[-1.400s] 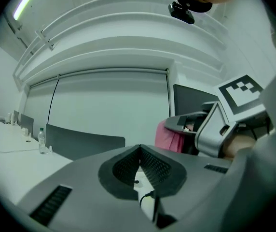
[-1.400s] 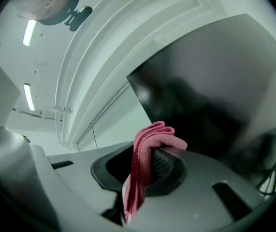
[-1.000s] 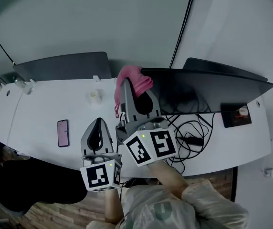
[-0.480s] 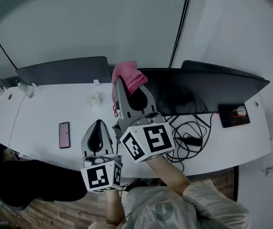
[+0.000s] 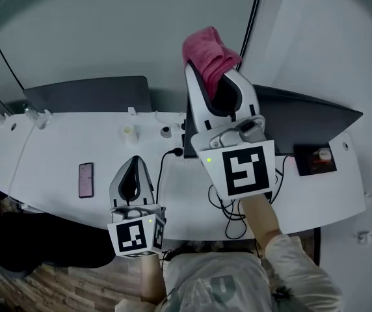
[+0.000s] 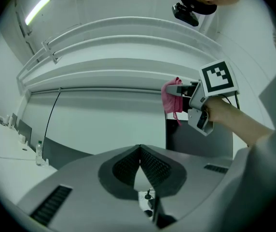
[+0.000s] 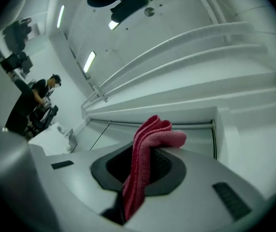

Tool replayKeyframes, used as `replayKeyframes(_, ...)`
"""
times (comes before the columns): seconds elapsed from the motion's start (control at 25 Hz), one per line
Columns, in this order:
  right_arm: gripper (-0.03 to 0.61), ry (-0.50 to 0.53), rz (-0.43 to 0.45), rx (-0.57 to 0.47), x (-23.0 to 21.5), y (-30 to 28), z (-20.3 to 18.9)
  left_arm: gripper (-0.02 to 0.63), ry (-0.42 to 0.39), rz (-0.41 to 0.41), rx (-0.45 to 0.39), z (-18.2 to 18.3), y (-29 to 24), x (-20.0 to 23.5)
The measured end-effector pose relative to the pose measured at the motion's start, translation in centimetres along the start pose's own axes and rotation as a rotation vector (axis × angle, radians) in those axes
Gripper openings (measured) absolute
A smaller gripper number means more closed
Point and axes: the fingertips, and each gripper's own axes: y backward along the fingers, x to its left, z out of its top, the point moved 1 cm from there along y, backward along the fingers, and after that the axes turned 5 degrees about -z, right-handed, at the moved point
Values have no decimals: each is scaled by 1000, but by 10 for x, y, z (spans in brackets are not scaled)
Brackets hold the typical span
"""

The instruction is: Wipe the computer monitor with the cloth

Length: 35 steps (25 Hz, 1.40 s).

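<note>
My right gripper (image 5: 215,77) is held high above the desk, shut on a folded pink cloth (image 5: 210,52) that bulges out past its tips. In the right gripper view the cloth (image 7: 150,139) hangs between the jaws in front of the wall. The dark monitor (image 5: 303,117) stands below and to the right of that gripper; only its top edge and back show. My left gripper (image 5: 131,182) hovers low over the desk front, shut with nothing in it, its pads (image 6: 152,164) meeting at the tip. The left gripper view shows the cloth (image 6: 172,95) beside the monitor (image 6: 196,138).
A white desk (image 5: 62,155) holds a phone (image 5: 86,179), a small cup (image 5: 129,133), a small round object (image 5: 166,132) and tangled cables (image 5: 238,207) under the monitor. A dark partition (image 5: 88,93) runs along the back left. A person stands far off (image 7: 36,98).
My right gripper has lifted with the cloth from the monitor's left end to well above its top edge. The left gripper has stayed put.
</note>
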Motion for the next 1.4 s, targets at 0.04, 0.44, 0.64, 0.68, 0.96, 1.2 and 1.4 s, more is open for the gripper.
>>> replayKeyframes(0.04, 55, 45, 20, 4, -1, -1, 3, 14, 0, -7, -1, 1, -2, -1)
replayKeyframes(0.44, 55, 758, 263, 170, 15, 15, -40, 14, 16, -118, -39, 15, -20, -34)
replayKeyframes(0.64, 54, 1161, 433, 292, 31, 23, -89, 14, 40, -181, -66, 21, -30, -52)
replayKeyframes(0.68, 55, 1243, 446, 303, 32, 23, -95, 14, 47, -192, -67, 20, -33, -55)
replayKeyframes(0.96, 54, 1326, 478, 336, 19, 29, -100, 14, 74, -296, -48, 11, -47, -101)
replayKeyframes(1.2, 54, 1299, 483, 389, 8, 38, -105, 15, 93, -355, -67, 12, -54, -111)
replayKeyframes(1.4, 54, 1295, 462, 436, -13, 48, -110, 14, 103, -403, -58, 6, -63, -126)
